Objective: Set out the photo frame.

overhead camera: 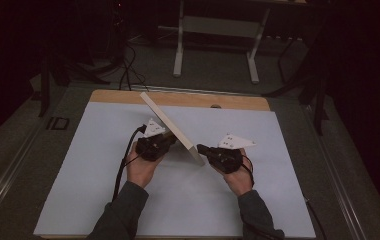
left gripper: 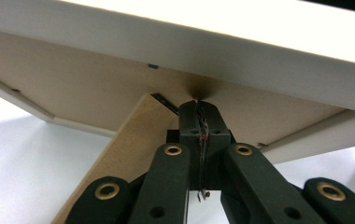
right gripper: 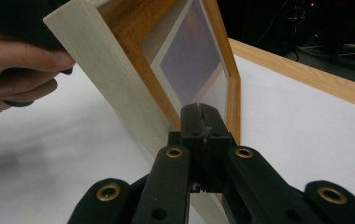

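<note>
Picture frame [overhead camera: 170, 126] between both claws

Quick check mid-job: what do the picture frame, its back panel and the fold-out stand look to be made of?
Picture frame: seemingly wood, pale bare-grained outer edge, warmer glossy front face.
Back panel: probably fibreboard, flat matte tan with no grain.
Stand: looks like the same tan board.
Front pane: glass or clear plastic, faintly reflective.

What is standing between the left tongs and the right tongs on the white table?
In the high view, a picture frame stands tilted on edge between the left tongs and the right tongs. Both are shut, tips against it.
</note>
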Demonstrator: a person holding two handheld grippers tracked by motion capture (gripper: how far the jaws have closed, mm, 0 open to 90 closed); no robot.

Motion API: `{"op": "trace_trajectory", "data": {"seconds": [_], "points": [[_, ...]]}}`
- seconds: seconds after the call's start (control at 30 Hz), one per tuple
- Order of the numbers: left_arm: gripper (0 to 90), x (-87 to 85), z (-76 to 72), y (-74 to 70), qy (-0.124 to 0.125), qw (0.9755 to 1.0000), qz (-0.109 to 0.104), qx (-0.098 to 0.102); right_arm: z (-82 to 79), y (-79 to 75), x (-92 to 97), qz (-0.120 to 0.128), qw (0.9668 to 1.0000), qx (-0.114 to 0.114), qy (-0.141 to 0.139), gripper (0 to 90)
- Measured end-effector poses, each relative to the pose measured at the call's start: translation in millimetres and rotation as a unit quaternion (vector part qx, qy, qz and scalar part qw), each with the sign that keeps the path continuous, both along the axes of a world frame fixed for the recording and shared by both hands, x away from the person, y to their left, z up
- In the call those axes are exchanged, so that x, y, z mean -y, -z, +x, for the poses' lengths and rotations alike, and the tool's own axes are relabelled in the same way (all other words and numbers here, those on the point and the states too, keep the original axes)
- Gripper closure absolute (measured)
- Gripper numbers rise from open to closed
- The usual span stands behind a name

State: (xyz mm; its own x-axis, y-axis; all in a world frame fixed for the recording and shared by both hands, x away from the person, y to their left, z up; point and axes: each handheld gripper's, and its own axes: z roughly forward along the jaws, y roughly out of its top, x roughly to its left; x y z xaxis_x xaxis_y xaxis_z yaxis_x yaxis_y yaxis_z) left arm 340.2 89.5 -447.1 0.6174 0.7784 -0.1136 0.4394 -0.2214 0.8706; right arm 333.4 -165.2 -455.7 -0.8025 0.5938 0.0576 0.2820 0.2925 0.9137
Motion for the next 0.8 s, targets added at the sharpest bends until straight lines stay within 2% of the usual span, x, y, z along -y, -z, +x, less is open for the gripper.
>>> {"op": "trace_trajectory", "data": {"seconds": [0.8], "points": [[90.0, 4.3, -2.2, 5.9, 0.002, 0.9999, 0.012, -0.005, -2.1, 0.3, -6.7, 0.002, 0.9999, -0.001, -0.016, 89.9]]}}
